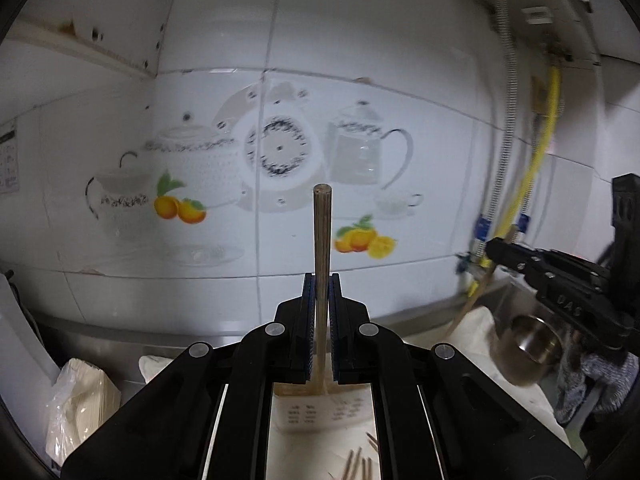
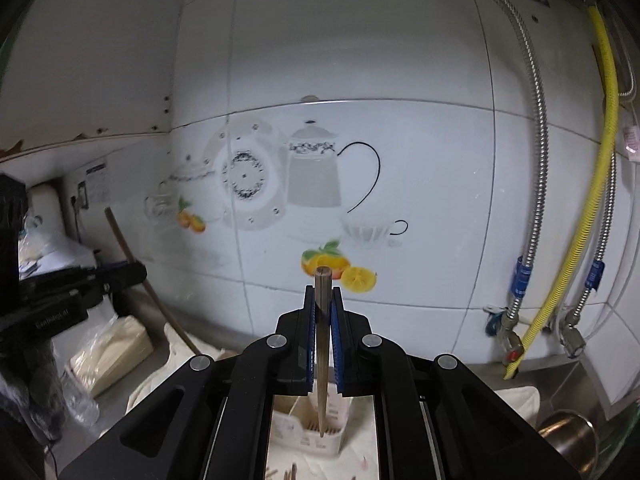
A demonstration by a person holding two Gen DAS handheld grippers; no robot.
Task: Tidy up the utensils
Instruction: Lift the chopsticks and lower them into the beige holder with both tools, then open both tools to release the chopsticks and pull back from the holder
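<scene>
Both tools (image 1: pixel 321 280) (image 2: pixel 323 292) grip upright chopsticks (image 1: pixel 322 240) (image 2: pixel 322 308) above holder (image 2: pixel 320 432).

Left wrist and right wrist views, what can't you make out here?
- Left wrist: lower end of the chopstick, hidden behind the left tongs.
- Left wrist: the steel cup, blurred, partly covered by the right tongs.
- Right wrist: loose chopsticks, cut off by the bottom edge.
</scene>
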